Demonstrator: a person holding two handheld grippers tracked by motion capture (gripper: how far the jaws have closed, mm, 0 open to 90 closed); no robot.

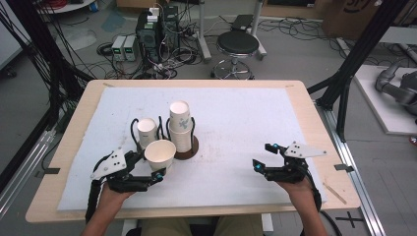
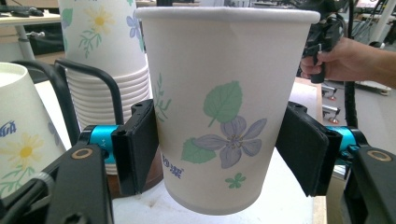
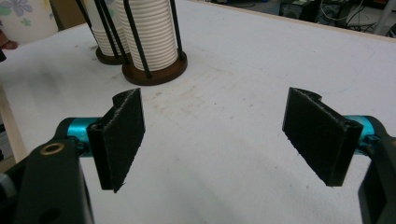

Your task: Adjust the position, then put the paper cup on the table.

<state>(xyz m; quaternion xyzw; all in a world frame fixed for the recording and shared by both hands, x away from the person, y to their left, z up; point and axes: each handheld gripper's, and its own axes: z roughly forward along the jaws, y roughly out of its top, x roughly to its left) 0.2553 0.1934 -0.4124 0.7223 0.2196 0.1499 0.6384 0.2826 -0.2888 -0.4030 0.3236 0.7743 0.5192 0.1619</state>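
My left gripper (image 1: 153, 166) is shut on a white paper cup (image 1: 160, 152) printed with a green leaf and a purple flower (image 2: 224, 126). The cup hangs just above the mat, mouth up, with a pad (image 2: 137, 149) pressed on each side. Behind it stand two stacks of upside-down cups in black wire holders on brown bases: a tall stack (image 1: 180, 125) (image 2: 102, 46) and a lower one (image 1: 146, 132) (image 2: 23, 135). My right gripper (image 1: 263, 156) (image 3: 215, 140) hovers open over the mat on the right, nothing between its fingers. Its view shows both stacks (image 3: 149, 42) far off.
A white mat (image 1: 236, 113) covers most of the wooden table (image 1: 314, 128). A thin wooden stick (image 1: 334, 191) lies near the front right corner. Beyond the table are a black stool (image 1: 237, 44), computer boxes and cables (image 1: 157, 29) on the floor.
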